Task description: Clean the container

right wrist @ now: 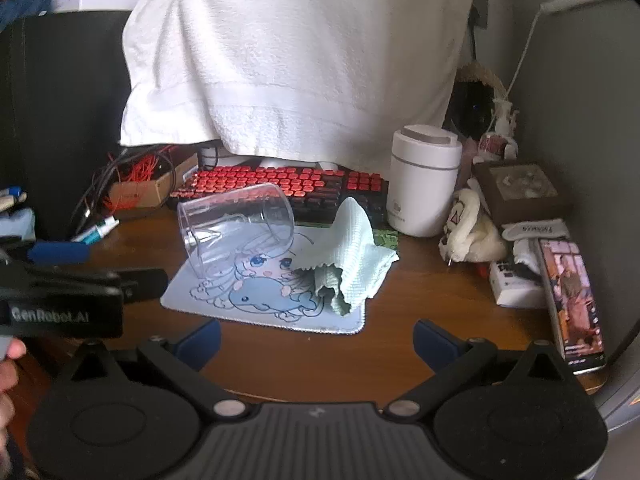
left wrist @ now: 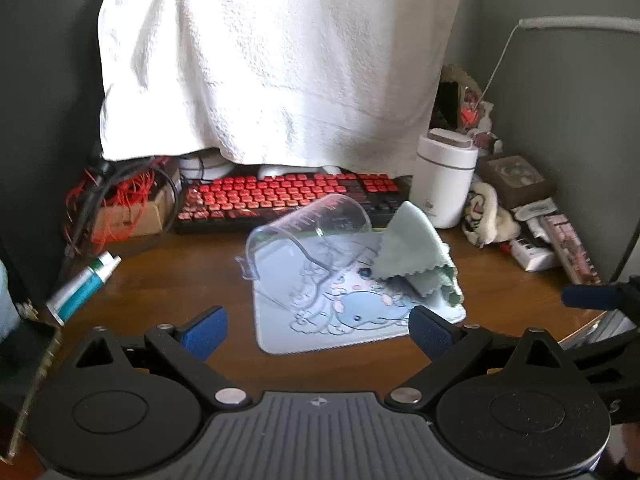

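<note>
We see the clear container [left wrist: 306, 236] lying tipped on the mouse pad [left wrist: 352, 332], a green cloth [left wrist: 412, 248] beside it; its markings blur. Both grippers, left [left wrist: 318, 330] and right [right wrist: 316, 340], hold fingers apart, empty.

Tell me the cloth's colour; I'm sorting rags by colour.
The cloth is pale mint green with zigzag-cut edges, shown best in the right wrist view.
</note>
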